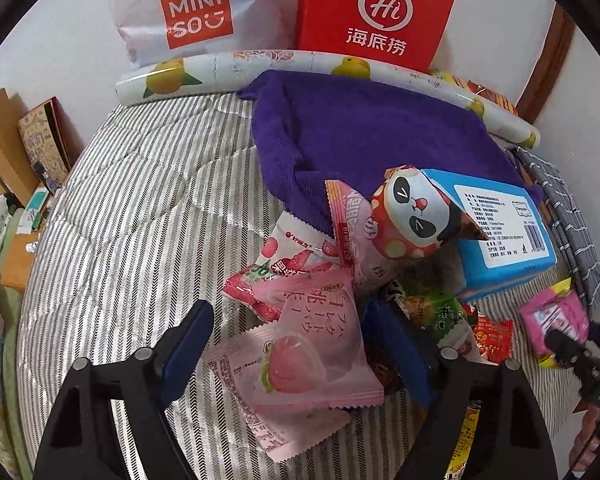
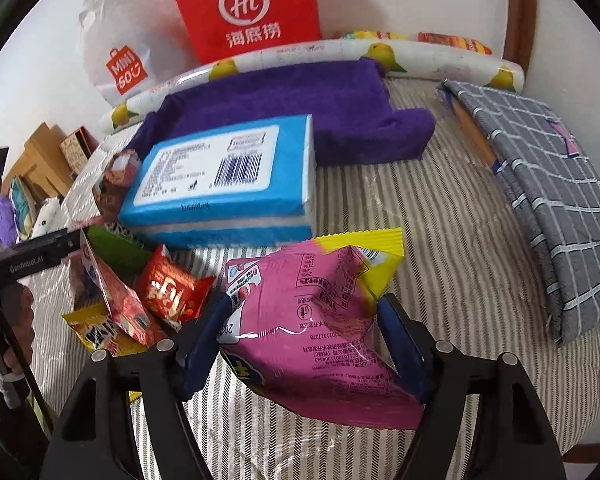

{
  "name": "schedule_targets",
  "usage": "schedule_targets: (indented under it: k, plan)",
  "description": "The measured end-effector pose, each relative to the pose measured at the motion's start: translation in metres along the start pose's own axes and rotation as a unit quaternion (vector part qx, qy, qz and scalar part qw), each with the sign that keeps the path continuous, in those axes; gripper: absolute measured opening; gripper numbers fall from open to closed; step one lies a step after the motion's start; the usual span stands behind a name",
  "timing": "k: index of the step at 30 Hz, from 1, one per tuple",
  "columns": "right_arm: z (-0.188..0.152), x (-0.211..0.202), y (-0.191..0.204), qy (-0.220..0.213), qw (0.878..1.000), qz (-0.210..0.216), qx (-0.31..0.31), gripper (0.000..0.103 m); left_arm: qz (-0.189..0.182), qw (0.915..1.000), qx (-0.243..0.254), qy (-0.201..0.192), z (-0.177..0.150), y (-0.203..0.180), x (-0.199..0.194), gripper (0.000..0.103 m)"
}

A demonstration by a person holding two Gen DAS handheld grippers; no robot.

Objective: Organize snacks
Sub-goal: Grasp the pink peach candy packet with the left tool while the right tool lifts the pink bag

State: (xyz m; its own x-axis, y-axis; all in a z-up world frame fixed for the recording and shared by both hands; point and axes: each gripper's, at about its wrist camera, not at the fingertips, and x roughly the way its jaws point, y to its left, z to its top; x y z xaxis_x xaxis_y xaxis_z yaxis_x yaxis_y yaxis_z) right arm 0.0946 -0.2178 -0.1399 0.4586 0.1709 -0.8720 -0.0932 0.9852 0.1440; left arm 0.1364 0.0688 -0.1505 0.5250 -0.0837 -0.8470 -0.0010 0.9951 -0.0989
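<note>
A heap of snack packets lies on a striped surface (image 1: 132,216). My left gripper (image 1: 292,344) is open around a pale pink peach packet (image 1: 300,364) at the heap's near edge, jaws wide on either side. Behind it lie a strawberry packet (image 1: 288,256), a panda packet (image 1: 412,216) and a green packet (image 1: 436,312). My right gripper (image 2: 304,328) is shut on a pink and yellow snack bag (image 2: 312,308), held just above the surface. That bag also shows in the left wrist view (image 1: 552,320). Red packets (image 2: 168,292) lie to its left.
A blue tissue pack (image 2: 228,176) rests by a purple towel (image 2: 300,112). A lemon-print roll (image 1: 260,64), a red Haidilao bag (image 1: 376,12) and a Miniso bag (image 1: 196,12) stand at the back wall. A grey checked cloth (image 2: 548,200) lies at right.
</note>
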Motion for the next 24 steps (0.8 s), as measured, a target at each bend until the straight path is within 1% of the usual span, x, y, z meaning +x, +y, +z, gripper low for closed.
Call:
schedule_targets:
  k: [1, 4, 5, 6, 8, 11, 12, 13, 24]
  plan:
    - [-0.001, 0.003, 0.001, 0.004, 1.000, -0.002, -0.002, 0.074, 0.000, 1.0000, 0.001, 0.002, 0.000, 0.000, 0.001, 0.070]
    - [-0.002, 0.004, 0.002, 0.003, 1.000, -0.004, -0.004, 0.074, -0.004, 0.9999, 0.002, 0.012, -0.001, 0.002, 0.005, 0.057]
    - [-0.002, 0.004, 0.001, 0.003, 1.000, -0.002, -0.004, 0.074, -0.005, 0.9999, 0.002, 0.011, -0.002, 0.002, 0.004, 0.057]
    - [-0.001, 0.002, 0.001, 0.002, 1.000, -0.001, -0.003, 0.073, -0.007, 1.0000, 0.002, 0.007, -0.003, 0.003, 0.002, 0.054]
    - [-0.001, -0.001, 0.000, -0.002, 1.000, 0.000, -0.001, 0.073, -0.011, 0.9999, 0.001, 0.003, -0.004, 0.004, -0.001, 0.044]
    - [0.000, -0.007, 0.001, -0.007, 1.000, 0.000, -0.001, 0.073, -0.017, 0.9998, -0.002, 0.005, -0.006, 0.005, -0.005, 0.042]
    - [0.000, -0.010, 0.002, -0.009, 1.000, 0.000, -0.002, 0.073, -0.017, 0.9998, -0.002, 0.003, -0.006, 0.006, -0.007, 0.035]
    - [0.000, -0.012, 0.003, -0.012, 1.000, 0.001, -0.003, 0.073, -0.017, 0.9998, -0.002, 0.003, -0.007, 0.006, -0.008, 0.033]
    - [-0.002, -0.041, 0.010, -0.035, 0.999, -0.001, -0.013, 0.073, -0.029, 0.9992, -0.004, -0.027, -0.014, 0.007, -0.044, 0.033]
